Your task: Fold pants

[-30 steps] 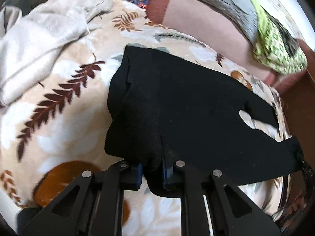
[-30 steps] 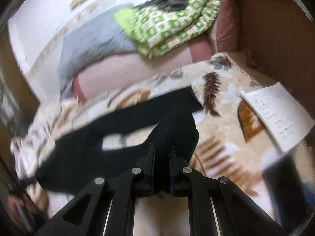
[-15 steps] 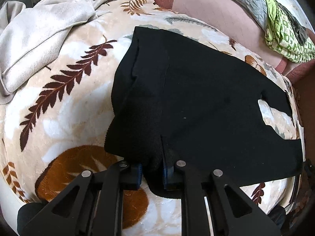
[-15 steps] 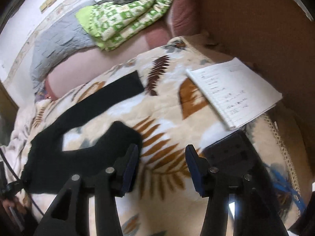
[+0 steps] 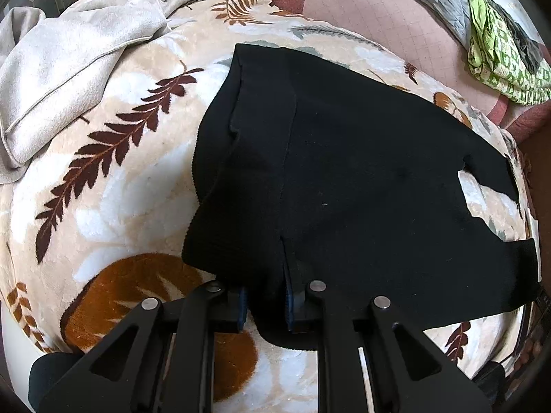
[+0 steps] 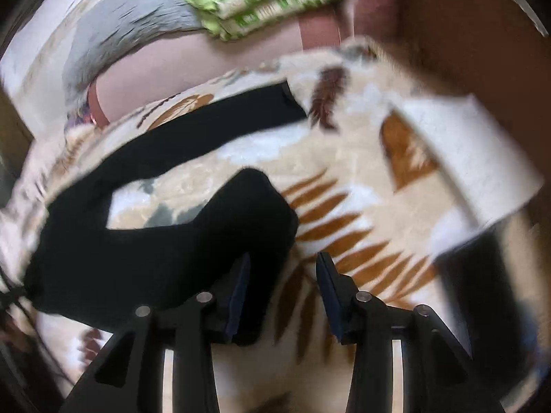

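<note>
Black pants (image 5: 361, 172) lie spread on a leaf-patterned blanket (image 5: 120, 206), the two legs running off to the right. My left gripper (image 5: 265, 303) is shut on the near edge of the waist end, with cloth bunched between its blue pads. In the blurred right wrist view the nearer leg end (image 6: 248, 220) rests on the blanket (image 6: 344, 179). My right gripper (image 6: 282, 268) is over that leg end and its jaws are closing. The cloth reaches in beside the left finger (image 6: 237, 289), but the pads do not press it.
A beige garment (image 5: 69, 62) is heaped at the blanket's far left. A green patterned quilt (image 5: 502, 55) and a grey pillow (image 6: 120, 34) sit on the pink sofa behind. A white written sheet (image 6: 475, 158) lies at the right, with a dark object (image 6: 482, 292) below it.
The right gripper let go of the pant leg and opened; the leg now lies on the blanket with the gripper low over its end. The left gripper sank slightly, still gripping.
</note>
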Motion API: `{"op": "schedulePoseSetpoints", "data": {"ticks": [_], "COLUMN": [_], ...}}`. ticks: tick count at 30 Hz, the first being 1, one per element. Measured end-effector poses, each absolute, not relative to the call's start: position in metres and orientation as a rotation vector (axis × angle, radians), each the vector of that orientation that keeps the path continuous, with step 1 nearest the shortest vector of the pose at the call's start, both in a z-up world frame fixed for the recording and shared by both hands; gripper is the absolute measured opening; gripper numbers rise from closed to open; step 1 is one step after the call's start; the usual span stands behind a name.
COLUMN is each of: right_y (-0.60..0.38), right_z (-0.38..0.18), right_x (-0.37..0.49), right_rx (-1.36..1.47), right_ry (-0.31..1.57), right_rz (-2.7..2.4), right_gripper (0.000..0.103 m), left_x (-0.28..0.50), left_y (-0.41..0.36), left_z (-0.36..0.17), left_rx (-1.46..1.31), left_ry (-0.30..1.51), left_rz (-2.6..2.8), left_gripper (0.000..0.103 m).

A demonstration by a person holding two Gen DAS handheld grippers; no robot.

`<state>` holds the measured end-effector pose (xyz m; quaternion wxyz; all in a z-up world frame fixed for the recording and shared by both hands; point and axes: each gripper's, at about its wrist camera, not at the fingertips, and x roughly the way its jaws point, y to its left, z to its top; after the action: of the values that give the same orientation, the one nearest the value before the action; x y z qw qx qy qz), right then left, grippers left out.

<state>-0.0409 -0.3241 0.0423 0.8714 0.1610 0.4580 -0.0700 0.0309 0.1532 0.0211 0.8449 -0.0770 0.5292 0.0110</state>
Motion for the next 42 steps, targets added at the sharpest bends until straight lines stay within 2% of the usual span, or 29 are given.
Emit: {"op": "schedulePoseSetpoints", "data": {"ticks": [2, 4, 5, 12, 16, 18, 20, 22, 24, 26, 31, 33, 34, 35, 40, 42], "right_y": [-0.325, -0.313, -0.309, -0.342, -0.359, -0.352, -0.35, -0.35, -0.337, -0.322, -0.286, -0.271, -0.265, -0.261, -0.239, -0.234], "right_z": [0.028, 0.025, 0.026, 0.064, 0.038, 0.026, 0.032, 0.05, 0.065, 0.073, 0.065, 0.06, 0.056, 0.052, 0.05, 0.056], "right_x": [-0.036, -0.033, -0.031, -0.069, -0.068, -0.061, -0.062, -0.065, -0.063, -0.058, -0.03, -0.014, -0.007, 0.0, 0.051, 0.076], "right_rx": [0.404, 0.371, 0.367, 0.212, 0.189, 0.129, 0.122, 0.138, 0.126, 0.114, 0.134, 0.131, 0.128, 0.122, 0.027, 0.001], "right_ry": [0.978, 0.98, 0.981, 0.91, 1.016, 1.045, 1.033, 0.99, 0.946, 0.922, 0.927, 0.925, 0.927, 0.934, 0.924, 0.892], "right_rz": [-0.101, -0.068, -0.022, -0.217, -0.272, -0.288, -0.303, -0.317, -0.268, -0.201, -0.015, 0.052, 0.072, 0.09, 0.145, 0.174], "right_gripper": [0.038, 0.016, 0.002, 0.002, 0.002, 0.002, 0.008, 0.008, 0.017, 0.028, 0.028, 0.028, 0.03, 0.032, 0.034, 0.05], "left_x": [0.031, 0.031, 0.031, 0.026, 0.025, 0.022, 0.02, 0.017, 0.013, 0.011, 0.016, 0.026, 0.03, 0.036, 0.077, 0.098], "left_y": [0.153, 0.153, 0.153, 0.162, 0.16, 0.16, 0.162, 0.167, 0.17, 0.171, 0.161, 0.157, 0.155, 0.152, 0.138, 0.132], "left_z": [0.021, 0.021, 0.021, 0.026, 0.021, 0.024, 0.027, 0.034, 0.044, 0.051, 0.064, 0.069, 0.071, 0.072, 0.074, 0.071], "left_rx": [-0.164, -0.161, -0.162, -0.19, -0.19, -0.193, -0.188, -0.181, -0.173, -0.169, -0.128, -0.126, -0.125, -0.118, -0.041, -0.022], "left_ry": [1.116, 1.116, 1.118, 1.115, 1.111, 1.108, 1.119, 1.119, 1.097, 1.075, 1.037, 1.019, 1.007, 0.992, 0.955, 0.966], "left_rz": [0.026, 0.026, 0.025, 0.01, 0.025, 0.027, 0.029, 0.024, 0.019, 0.011, -0.023, -0.065, -0.08, -0.093, -0.161, -0.208], "left_gripper": [0.014, 0.014, 0.014, 0.017, 0.019, 0.019, 0.028, 0.033, 0.039, 0.052, 0.054, 0.062, 0.072, 0.077, 0.077, 0.077]}}
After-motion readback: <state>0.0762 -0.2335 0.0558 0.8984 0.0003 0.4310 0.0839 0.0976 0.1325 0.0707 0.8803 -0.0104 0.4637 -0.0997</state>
